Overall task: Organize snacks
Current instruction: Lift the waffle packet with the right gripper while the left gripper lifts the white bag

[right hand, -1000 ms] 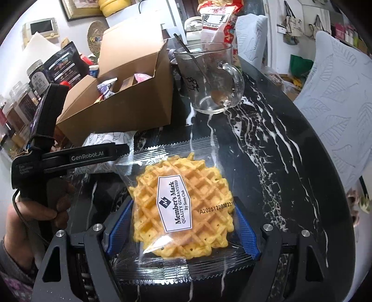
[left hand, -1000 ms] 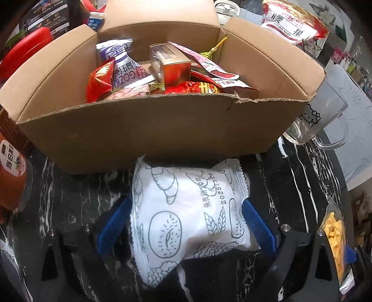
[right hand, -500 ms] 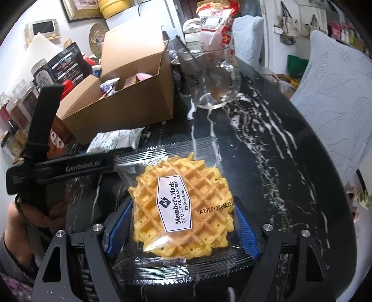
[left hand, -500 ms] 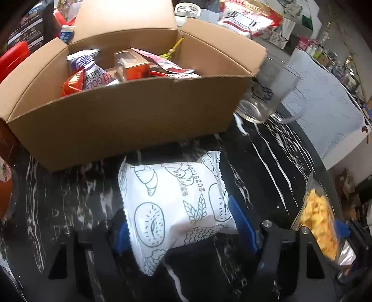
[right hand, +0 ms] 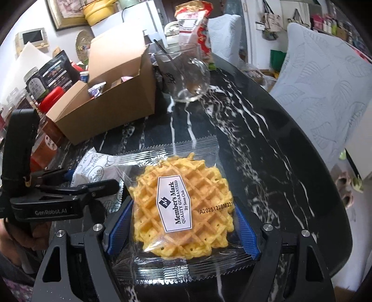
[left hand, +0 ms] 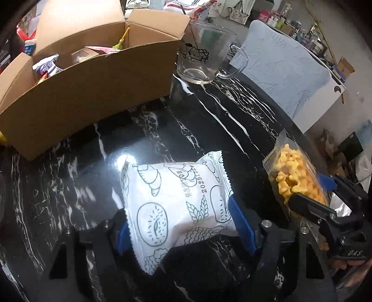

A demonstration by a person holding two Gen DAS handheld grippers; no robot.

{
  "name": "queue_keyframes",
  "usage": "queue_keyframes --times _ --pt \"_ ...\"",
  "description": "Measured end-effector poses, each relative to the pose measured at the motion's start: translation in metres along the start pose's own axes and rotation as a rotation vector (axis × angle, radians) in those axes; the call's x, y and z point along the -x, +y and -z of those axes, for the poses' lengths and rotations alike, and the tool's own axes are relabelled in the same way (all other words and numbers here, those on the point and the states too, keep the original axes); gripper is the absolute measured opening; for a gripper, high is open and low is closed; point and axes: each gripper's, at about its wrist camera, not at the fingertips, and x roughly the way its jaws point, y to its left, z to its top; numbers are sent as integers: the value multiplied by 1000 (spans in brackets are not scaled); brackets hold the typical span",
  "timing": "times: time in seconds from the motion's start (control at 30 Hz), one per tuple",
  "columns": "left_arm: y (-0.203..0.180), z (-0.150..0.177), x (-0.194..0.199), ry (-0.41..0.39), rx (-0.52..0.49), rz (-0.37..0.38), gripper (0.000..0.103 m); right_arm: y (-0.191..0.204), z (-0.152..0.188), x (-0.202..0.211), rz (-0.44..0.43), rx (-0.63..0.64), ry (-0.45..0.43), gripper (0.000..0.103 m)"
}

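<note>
My left gripper (left hand: pixel 179 216) has a white pastry packet (left hand: pixel 176 204) with line drawings between its blue pads, lifted over the black marble table (left hand: pixel 209 116). The pads still press on it, though the jaws are opening slightly. My right gripper (right hand: pixel 183 218) is shut on a clear-wrapped yellow waffle (right hand: pixel 186 204), and this waffle packet (left hand: pixel 295 183) also shows at the right of the left wrist view. The open cardboard box (left hand: pixel 93 93) with several snacks inside stands behind, to the left. In the right wrist view the left gripper (right hand: pixel 93 181) is just left of the waffle.
A glass mug (left hand: pixel 204 58) with a spoon stands right of the box. A pale blue covered chair (right hand: pixel 325 88) sits beyond the table's curved right edge. Jars and dark bags (right hand: pixel 53 74) crowd the left behind the box. A red and white snack bag (right hand: pixel 193 21) stands at the back.
The left jaws closed onto the white packet, which pulled back from the box front and rolled to the right. The right gripper drifted back a little, waffle still in it.
</note>
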Motion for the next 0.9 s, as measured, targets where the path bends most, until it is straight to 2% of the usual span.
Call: queue_keyframes --times 0.1,0.17,0.27,0.37,0.4,0.43,0.47,0.53,0.63,0.9 --pt "-7 -3 -8 -5 -2 -23 90 -3 3 1 10 -9 3 81" --pt "-15 -3 -14 1 -17 -69 99 -4 3 3 15 -15 -1 81" --pt "-25 -2 -23 15 -61 -169 101 -6 3 6 22 -20 -10 81" --pt "-24 0 -21 -13 -43 -165 102 -7 3 8 26 -26 -16 81" --pt "-22 0 -19 -24 -32 -160 101 -7 4 9 26 -28 -17 81" --pt "-18 4 -14 -34 -23 -161 93 -8 4 9 27 -31 -17 81" --pt "-18 4 -12 -48 -21 -179 88 -9 5 9 28 -33 -16 81" --pt "-15 6 -10 -73 -24 -169 78 -10 5 9 30 -38 -14 81" --pt "-16 6 -9 -79 -39 -153 73 -11 4 7 27 -46 -8 81" --pt "-11 18 9 -76 -14 -97 72 -6 4 8 13 -26 -11 81"
